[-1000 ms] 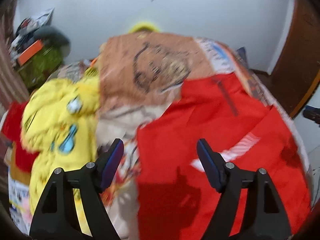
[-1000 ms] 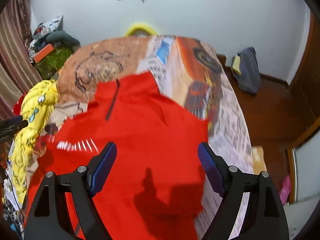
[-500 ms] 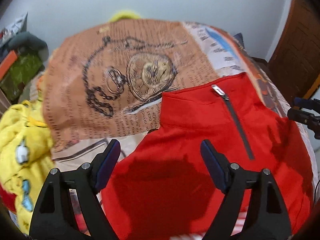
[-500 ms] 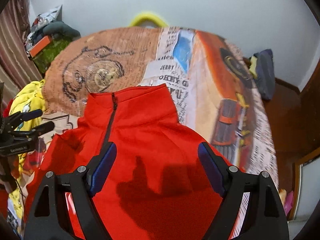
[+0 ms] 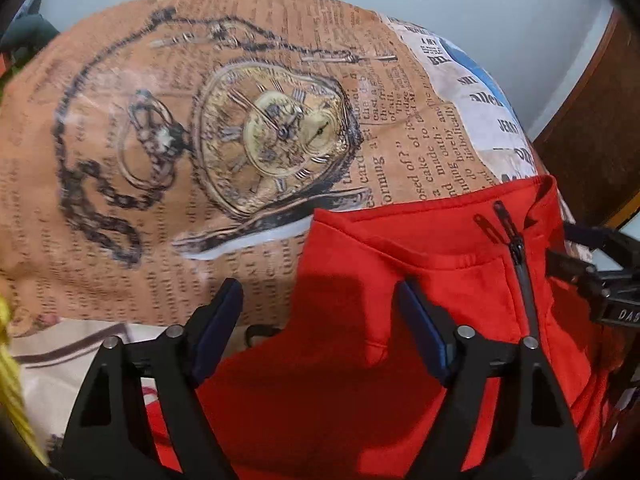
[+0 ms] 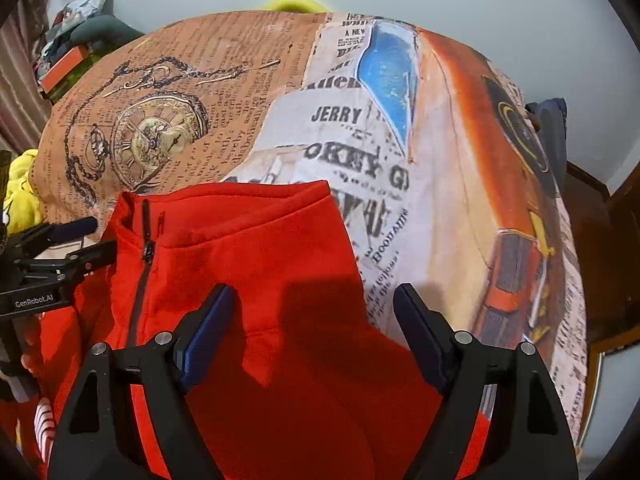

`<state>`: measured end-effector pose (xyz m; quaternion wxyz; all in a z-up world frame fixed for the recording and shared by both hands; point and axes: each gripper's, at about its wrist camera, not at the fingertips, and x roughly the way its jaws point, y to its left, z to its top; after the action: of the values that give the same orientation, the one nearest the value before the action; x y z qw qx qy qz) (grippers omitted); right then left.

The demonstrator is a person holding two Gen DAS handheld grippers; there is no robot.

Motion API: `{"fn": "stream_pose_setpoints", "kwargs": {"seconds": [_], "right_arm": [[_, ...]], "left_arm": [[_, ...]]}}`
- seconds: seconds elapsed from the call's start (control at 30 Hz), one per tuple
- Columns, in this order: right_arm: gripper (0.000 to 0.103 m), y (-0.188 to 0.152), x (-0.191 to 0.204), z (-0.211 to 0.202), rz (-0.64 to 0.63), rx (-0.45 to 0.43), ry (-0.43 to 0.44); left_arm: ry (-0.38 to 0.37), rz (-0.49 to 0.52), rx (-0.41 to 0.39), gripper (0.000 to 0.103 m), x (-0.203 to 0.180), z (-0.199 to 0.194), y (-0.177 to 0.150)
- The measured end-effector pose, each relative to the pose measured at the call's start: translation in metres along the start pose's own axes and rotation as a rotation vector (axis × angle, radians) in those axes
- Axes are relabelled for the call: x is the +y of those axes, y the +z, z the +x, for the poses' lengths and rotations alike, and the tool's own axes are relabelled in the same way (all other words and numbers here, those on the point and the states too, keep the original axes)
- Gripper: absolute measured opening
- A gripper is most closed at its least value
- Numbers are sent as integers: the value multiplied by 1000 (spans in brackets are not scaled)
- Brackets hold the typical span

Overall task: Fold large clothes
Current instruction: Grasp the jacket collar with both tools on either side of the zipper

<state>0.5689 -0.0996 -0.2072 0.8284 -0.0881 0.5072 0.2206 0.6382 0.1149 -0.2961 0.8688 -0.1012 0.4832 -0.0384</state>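
Red zip-neck fleece pullover lies front-up on the printed bedspread, collar toward the far wall; both grippers hover spread wide and hold nothing.

Left gripper straddles the pullover's left shoulder edge, so one finger could pinch the thin, smooth bedspread along with the cloth, dragging the pocket-watch print into the fold. The pullover's soft, thick, matte fleece has a stand-up collar and a dark short zipper; a ridge already stands near the left shoulder, and uneven lifting would likely set a crooked crease. Right gripper, over the right shoulder, may slip off the plush nap if it bites shallowly.
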Motion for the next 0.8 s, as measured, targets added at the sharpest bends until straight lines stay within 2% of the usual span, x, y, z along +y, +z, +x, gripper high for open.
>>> {"fn": "stream_pose_setpoints", "kwargs": {"seconds": [0.03, 0.07, 0.1, 0.13, 0.2, 0.23, 0.27, 0.37, 0.47, 0.63, 0.8], "right_arm": [[61, 0, 0, 1, 4, 1, 29], [55, 0, 1, 1, 8, 2, 63], [54, -1, 2, -1, 11, -5, 65], [49, -3, 4, -2, 17, -9, 43], [38, -6, 4, -5, 32, -11, 65], [27, -7, 3, -7, 47, -13, 81], [17, -8, 2, -10, 56, -18, 88], [11, -12, -2, -19, 60, -33, 108], [10, -16, -2, -32, 47, -61, 123], [9, -21, -1, -65, 56, -105, 175], [9, -30, 23, -112, -4, -158, 173]], "left_arm": [[-35, -20, -1, 64, 3, 2, -1], [-64, -35, 1, 54, 4, 3, -1], [-102, -63, -2, 51, 7, 4, -2], [-106, -86, -7, 49, 9, 4, -2], [-104, -99, -12, 37, 9, 2, -4], [-69, -90, -20, 20, 7, -1, -4], [-45, -71, -19, 14, 5, -3, -4], [0, -23, -20, 8, -2, -14, -5], [33, 23, -49, 7, -12, -31, -2], [14, 109, -98, 7, -29, -89, -7], [-7, 202, -141, 7, -52, -156, -22]]}}
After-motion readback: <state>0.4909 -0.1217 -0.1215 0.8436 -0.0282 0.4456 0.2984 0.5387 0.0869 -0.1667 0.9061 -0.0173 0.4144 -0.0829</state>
